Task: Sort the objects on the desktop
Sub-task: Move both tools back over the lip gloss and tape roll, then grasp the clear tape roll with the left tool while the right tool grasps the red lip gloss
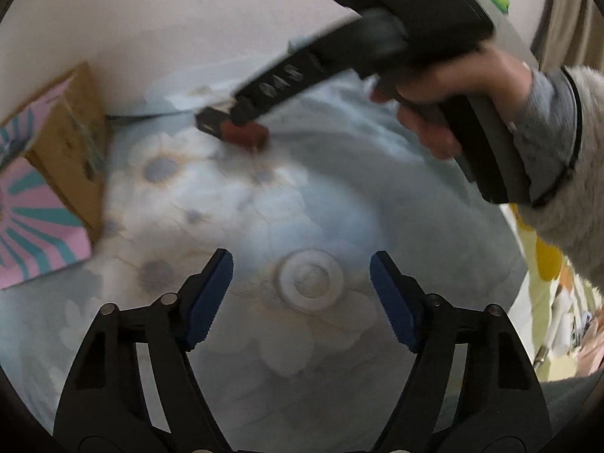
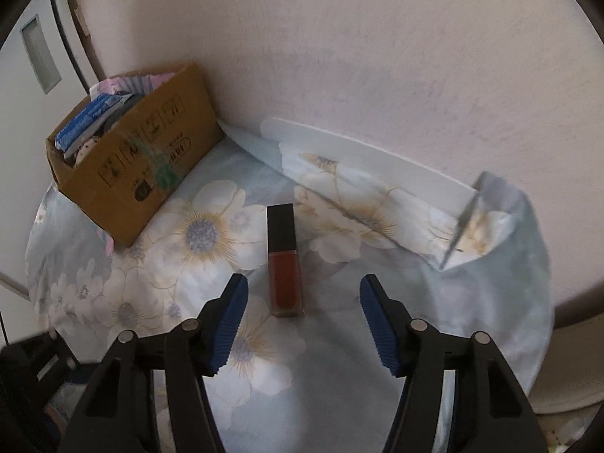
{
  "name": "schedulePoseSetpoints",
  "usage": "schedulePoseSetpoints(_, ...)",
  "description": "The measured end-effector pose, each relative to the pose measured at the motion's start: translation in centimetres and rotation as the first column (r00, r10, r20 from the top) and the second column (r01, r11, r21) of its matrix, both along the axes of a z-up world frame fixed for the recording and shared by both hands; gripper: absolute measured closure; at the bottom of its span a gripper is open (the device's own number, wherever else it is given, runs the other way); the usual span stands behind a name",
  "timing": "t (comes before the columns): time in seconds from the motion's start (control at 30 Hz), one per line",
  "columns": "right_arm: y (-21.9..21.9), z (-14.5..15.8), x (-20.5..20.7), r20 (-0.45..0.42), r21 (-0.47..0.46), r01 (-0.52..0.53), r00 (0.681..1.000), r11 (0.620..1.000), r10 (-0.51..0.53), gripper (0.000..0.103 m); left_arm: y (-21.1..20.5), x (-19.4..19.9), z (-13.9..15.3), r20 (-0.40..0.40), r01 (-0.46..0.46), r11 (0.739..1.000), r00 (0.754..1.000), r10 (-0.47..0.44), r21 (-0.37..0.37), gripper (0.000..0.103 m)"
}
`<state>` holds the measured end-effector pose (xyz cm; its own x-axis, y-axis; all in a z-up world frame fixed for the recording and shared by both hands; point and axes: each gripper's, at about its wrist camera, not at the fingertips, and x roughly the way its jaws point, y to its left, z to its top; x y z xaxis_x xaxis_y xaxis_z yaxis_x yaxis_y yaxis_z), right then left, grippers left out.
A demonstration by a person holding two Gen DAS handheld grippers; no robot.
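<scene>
A: Right gripper [image 2: 304, 324] spread, blue ribbed pads [image 2: 230, 324] bare, nothing pinched. Angled down over the small square glass bottle of dark red liquid with a tall black cap [image 2: 285, 260].

B: Lying flat on the pale blue flower-print cloth [image 2: 472, 321], cap toward the far wall, base just ahead of the jaws and a little left of their midline. Well apart from the brown cardboard box stuffed with packets [image 2: 143, 158] at far left.

A: Risk there: off-centre closing. Left pad meets the glass first, shoves it sideways, maybe spins it on the smooth cloth.

B: Also a pinch on the slick glass body rather than the cap joint; likely to squirt forward out of the pads.

A: Left gripper [image 1: 302, 294] likewise spread, holding nothing, hanging above a round white ringed disc [image 1: 310, 280] on the same cloth.

B: Blurred view, so contact with the disc: cannot tell. Low flat shape, hard to catch; pads may scrape cloth and bunch it.

A: Bunched cloth tugs the bottle too. Both tools close together near the middle, so a collision possible.
</scene>
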<state>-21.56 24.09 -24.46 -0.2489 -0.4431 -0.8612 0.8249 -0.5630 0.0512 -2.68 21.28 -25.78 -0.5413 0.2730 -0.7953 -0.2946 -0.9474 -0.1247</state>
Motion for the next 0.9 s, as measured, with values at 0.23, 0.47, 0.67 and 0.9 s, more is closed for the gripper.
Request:
schedulePoseSetpoints(0.23, -0.6, -1.4, -0.3, 0.003, -0.014, -0.032, 0.999, 0.999, 0.032, 0.054, 0.4, -0.1, -1.5, 0.018, -0.022, 0.999, 1.0, 0.022, 0.025, 0.045)
schedulePoseSetpoints(0.47, -1.7, -2.2, -0.4, 0.012, -0.012, -0.055, 0.998, 0.998, 0.055, 0.065, 0.8, -0.2, -1.9, 0.02, -0.027, 1.0, 0.999, 0.027, 0.013, 0.053)
schedulePoseSetpoints(0.67, -2.8, -2.7, -0.5, 0.01, -0.001, -0.06, 0.998, 0.998, 0.06, 0.076, 0.9, 0.1, -1.8, 0.007, -0.017, 1.0, 1.0, 0.017, -0.021, 0.063)
schedulePoseSetpoints(0.9, -3.1, -2.5, 0.4, -0.047, 0.019, -0.068, 0.997, 0.998, 0.069, 0.085, 0.0, 0.5, -1.0, -0.005, -0.017, 1.0, 1.0, 0.017, 0.008, 0.064)
